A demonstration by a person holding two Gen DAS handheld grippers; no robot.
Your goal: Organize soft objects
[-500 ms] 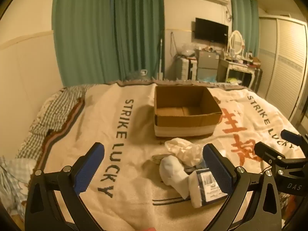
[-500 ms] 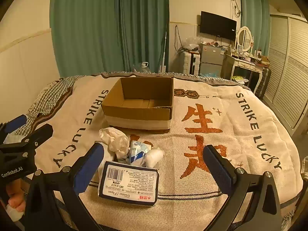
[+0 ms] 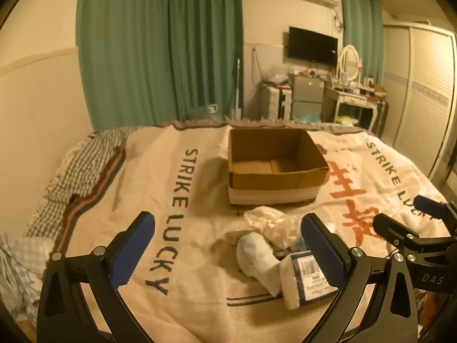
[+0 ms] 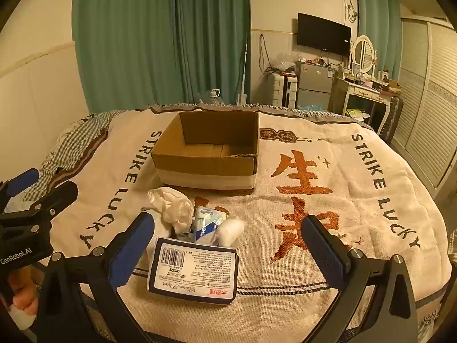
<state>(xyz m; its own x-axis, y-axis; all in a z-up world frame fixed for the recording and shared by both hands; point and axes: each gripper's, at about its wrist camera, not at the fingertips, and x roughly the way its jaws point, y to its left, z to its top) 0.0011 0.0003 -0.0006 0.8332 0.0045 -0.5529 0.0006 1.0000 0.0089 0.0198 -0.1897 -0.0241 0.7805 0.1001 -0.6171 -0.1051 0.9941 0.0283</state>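
Note:
An open cardboard box (image 4: 208, 148) stands on the bed, empty inside; it also shows in the left wrist view (image 3: 274, 165). In front of it lies a pile: a crumpled white cloth (image 4: 171, 205), a small blue-white tissue packet (image 4: 206, 224), a white sock (image 4: 231, 228) and a flat tissue pack with a barcode label (image 4: 194, 270). In the left wrist view the cloth (image 3: 271, 223), another white sock (image 3: 257, 260) and the pack (image 3: 305, 280) lie at right. My right gripper (image 4: 228, 248) is open above the pack. My left gripper (image 3: 228, 245) is open and empty, left of the pile.
A cream blanket (image 4: 314, 200) with "STRIKE LUCKY" lettering covers the bed. Checked bedding (image 3: 80, 165) lies at the left edge. Green curtains (image 4: 160, 37), a TV, a dresser with mirror and a wardrobe stand beyond the bed.

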